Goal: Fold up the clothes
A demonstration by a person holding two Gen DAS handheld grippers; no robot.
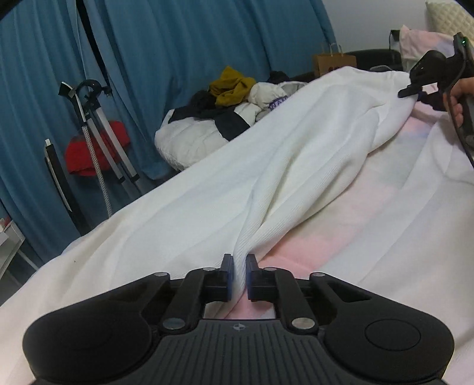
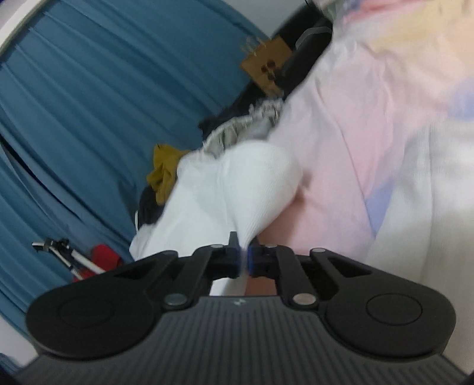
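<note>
A white ribbed garment [image 1: 296, 154] stretches in a long band across the bed between both grippers. My left gripper [image 1: 239, 262] is shut on its near end, the cloth bunched between the blue pads. At the far right of the left wrist view, my right gripper [image 1: 410, 90] pinches the garment's other end, held by a hand [image 1: 457, 97]. In the blurred right wrist view the right gripper [image 2: 243, 247] is shut on a fold of the white garment [image 2: 237, 189], which hangs away to the left.
The bed carries a pink and white sheet [image 1: 385, 213]. A pile of clothes [image 1: 225, 109] with a mustard piece lies at the bed's far edge. Blue curtains [image 1: 148, 44], a tripod [image 1: 97, 127] with a red item, a paper bag [image 1: 333, 63] and a pillow [image 1: 450, 17] stand beyond.
</note>
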